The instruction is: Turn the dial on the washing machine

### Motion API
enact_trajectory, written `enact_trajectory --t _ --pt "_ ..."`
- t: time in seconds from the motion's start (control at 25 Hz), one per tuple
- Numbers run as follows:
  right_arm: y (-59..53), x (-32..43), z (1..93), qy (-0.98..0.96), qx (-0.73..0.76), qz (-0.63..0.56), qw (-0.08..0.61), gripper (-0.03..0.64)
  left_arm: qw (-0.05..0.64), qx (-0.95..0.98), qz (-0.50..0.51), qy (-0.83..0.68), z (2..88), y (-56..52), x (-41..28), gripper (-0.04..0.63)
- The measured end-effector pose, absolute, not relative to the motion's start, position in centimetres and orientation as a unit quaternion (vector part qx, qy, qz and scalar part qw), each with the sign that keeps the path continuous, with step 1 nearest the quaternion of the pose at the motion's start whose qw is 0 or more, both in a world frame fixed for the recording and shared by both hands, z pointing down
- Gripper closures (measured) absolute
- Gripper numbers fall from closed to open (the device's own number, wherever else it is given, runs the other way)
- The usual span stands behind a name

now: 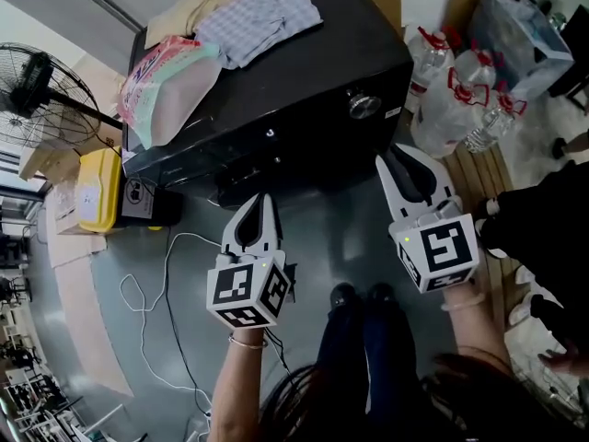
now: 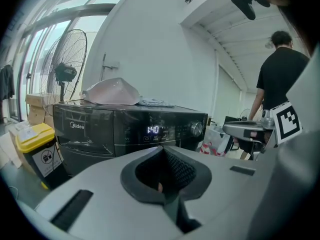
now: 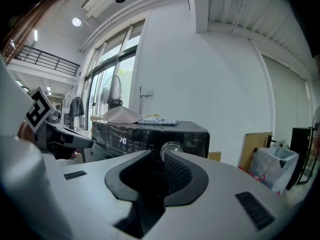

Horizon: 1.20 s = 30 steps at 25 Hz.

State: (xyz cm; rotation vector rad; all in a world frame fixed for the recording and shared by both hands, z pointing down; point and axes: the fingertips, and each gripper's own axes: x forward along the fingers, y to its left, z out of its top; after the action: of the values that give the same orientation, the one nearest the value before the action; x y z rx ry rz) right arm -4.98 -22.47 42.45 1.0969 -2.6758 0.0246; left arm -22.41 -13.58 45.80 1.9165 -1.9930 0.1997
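Nearest, the left gripper [image 1: 264,201] has its jaws pressed together on nothing. The right gripper [image 1: 396,162] has its jaws slightly spread, also empty. Both point at a black Midea washing machine [image 1: 304,72]. Its silver dial [image 1: 363,105] sits at the front panel's right end, apart from both grippers. A pink bag [image 1: 170,81] and folded clothes [image 1: 262,12] lie on top.

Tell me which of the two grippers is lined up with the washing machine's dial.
The right gripper: the dial shows right above its tips in its own view. The left gripper faces the lit display instead.
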Motion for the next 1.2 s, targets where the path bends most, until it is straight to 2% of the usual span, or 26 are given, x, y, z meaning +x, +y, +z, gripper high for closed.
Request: enact_trajectory --t 0.92,1.2 --pt "-29.3 -8.3 46.0 -0.908 0.391 -0.009 0.150 0.329 0.194 0.682 0.070 -0.702 48.4 -17.6 -24.0 0.580" --pt "-30.9 -8.9 46.4 -0.903 0.400 -0.014 0.155 0.311 0.202 0.677 0.075 -0.704 49.1 -17.8 -24.4 0.580"
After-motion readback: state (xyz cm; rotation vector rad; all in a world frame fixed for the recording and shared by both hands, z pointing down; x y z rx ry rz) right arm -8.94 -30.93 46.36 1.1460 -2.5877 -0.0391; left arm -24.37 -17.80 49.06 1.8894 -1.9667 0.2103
